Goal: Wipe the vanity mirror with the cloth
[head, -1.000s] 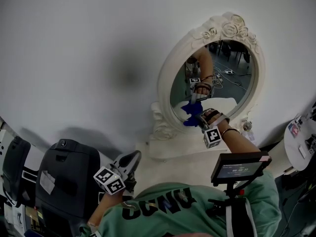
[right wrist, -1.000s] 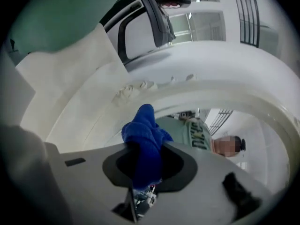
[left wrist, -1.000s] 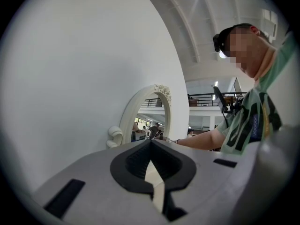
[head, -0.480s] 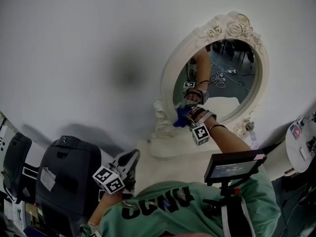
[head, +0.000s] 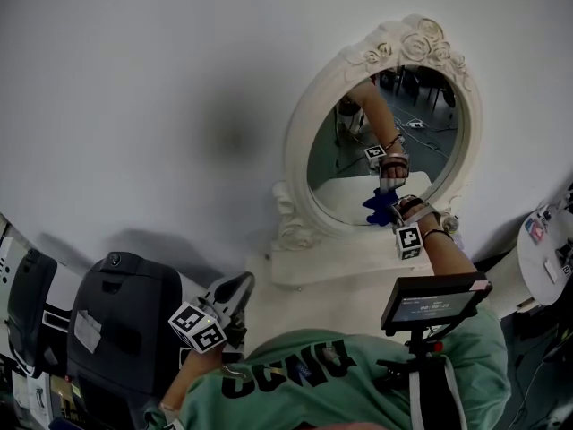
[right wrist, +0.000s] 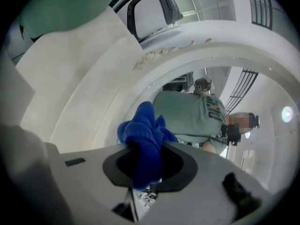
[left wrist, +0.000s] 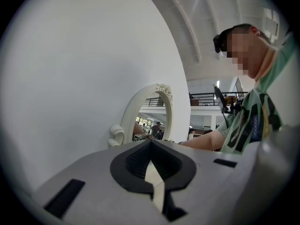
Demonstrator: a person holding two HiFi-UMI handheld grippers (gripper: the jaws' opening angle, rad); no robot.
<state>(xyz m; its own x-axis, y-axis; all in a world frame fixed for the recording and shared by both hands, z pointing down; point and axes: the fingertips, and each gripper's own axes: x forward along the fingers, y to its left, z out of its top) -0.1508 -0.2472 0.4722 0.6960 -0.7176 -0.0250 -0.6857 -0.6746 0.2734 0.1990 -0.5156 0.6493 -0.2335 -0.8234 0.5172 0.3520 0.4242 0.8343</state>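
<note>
An oval vanity mirror [head: 385, 146] in an ornate white frame stands on a white shelf against the wall. My right gripper [head: 387, 210] is shut on a blue cloth [head: 380, 207] and presses it to the glass low on the right. In the right gripper view the blue cloth [right wrist: 143, 135] bunches between the jaws of the right gripper [right wrist: 145, 165], right against the mirror frame [right wrist: 117, 78]. My left gripper [head: 235, 296] hangs low at the left, shut and holding nothing. The left gripper view has the left gripper [left wrist: 152, 172] pointing toward the mirror [left wrist: 147, 121].
A black machine [head: 121, 316] sits at the lower left beside my left gripper. A small screen on a stand [head: 434, 301] rises at the lower right. The white shelf [head: 340, 267] lies under the mirror, and a round white object [head: 546, 258] is at the far right.
My right gripper has carried the blue cloth from the lower left of the glass across to the lower right. The left gripper has stayed put.
</note>
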